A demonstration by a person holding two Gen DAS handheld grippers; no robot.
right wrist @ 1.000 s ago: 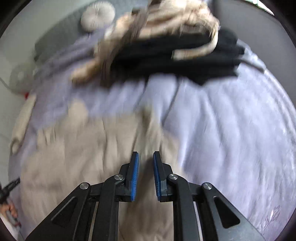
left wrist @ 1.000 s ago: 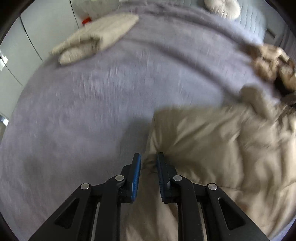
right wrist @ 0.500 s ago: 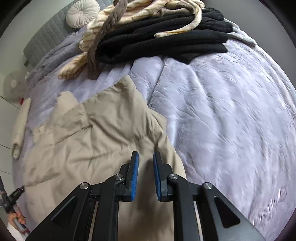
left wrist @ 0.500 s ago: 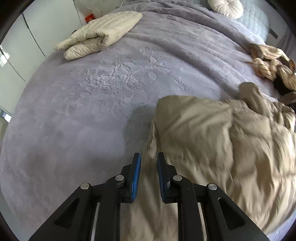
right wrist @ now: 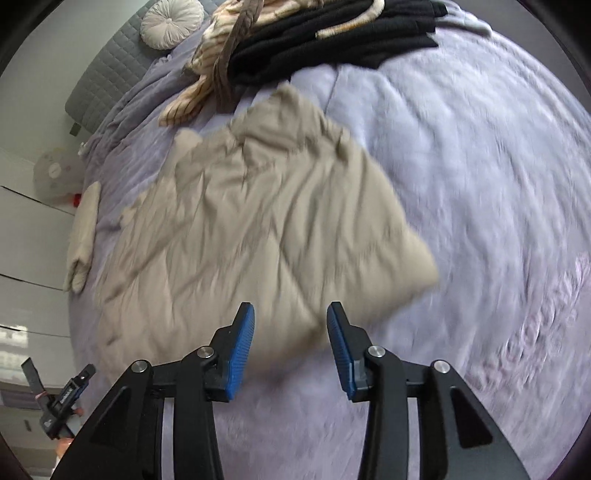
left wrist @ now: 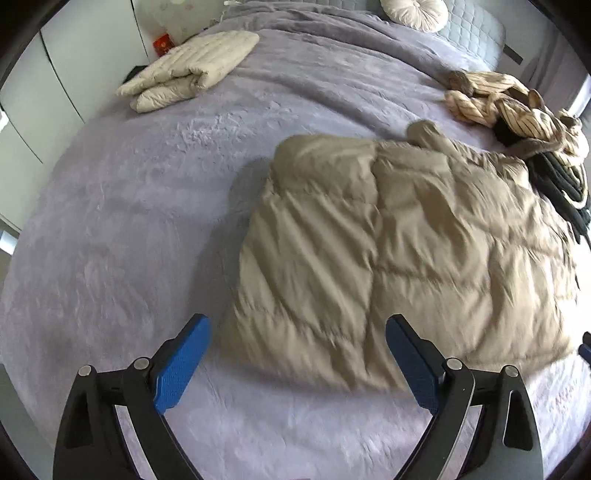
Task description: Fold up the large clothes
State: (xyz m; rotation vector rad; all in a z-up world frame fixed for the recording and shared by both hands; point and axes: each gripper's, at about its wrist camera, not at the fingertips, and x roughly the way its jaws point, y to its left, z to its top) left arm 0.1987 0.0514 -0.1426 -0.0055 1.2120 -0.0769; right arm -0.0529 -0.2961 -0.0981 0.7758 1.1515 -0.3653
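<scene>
Lying flat: one tan quilted jacket (left wrist: 399,254), two tools (left wrist: 297,334) (right wrist: 291,332) spread.

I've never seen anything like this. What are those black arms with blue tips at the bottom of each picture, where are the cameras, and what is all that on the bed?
There is no robot here. A person holds a two-finger gripper in each hand, and a wide-angle camera on each one looks forward along its fingers. One picture comes from the left gripper, the other from the right gripper. The blue parts are the finger pads. Both grippers are open and hold nothing; they hover near the closest edge of a beige quilted jacket spread on a bed with a lilac blanket. Farther off lie a cream jacket already folded, a loose heap of striped and black clothes, and a round white cushion by the grey headboard. The curved edges are only lens distortion.
</scene>
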